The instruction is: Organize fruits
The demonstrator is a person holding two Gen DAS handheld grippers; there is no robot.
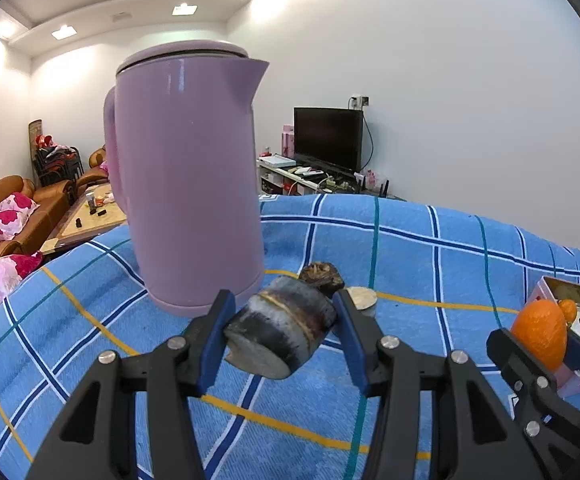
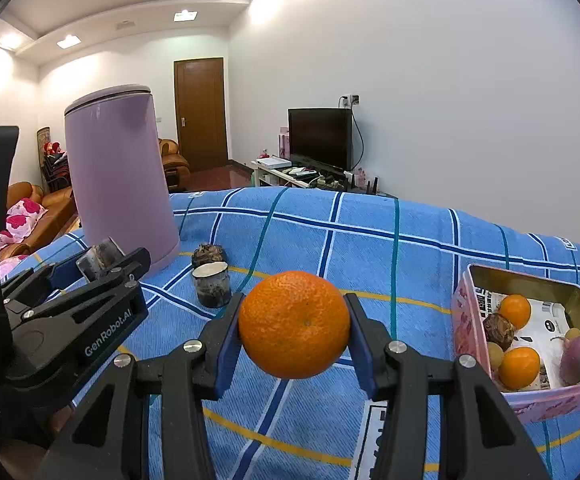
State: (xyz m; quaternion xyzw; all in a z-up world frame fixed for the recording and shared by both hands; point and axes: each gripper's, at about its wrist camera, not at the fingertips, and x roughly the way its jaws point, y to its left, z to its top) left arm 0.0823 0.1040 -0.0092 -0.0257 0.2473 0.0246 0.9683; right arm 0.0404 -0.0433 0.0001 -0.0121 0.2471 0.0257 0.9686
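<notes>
Left gripper (image 1: 282, 330) clamped on a dark cane stub (image 1: 280, 334), held above the checked blue cloth (image 1: 430, 248). Right gripper (image 2: 294, 326) clamped on an orange (image 2: 294, 324), likewise raised. Open cloth lies ahead of both, as far as the table's far edge. A purple kettle (image 1: 188, 176) stands just behind the left grip. The right view alone shows the pink box's (image 2: 464, 330) contents (two oranges, a purple fruit, a dark one), plus a second stub (image 2: 212, 286) standing upright. Lettering on the left tool reads "GenRobot.AI".
</notes>
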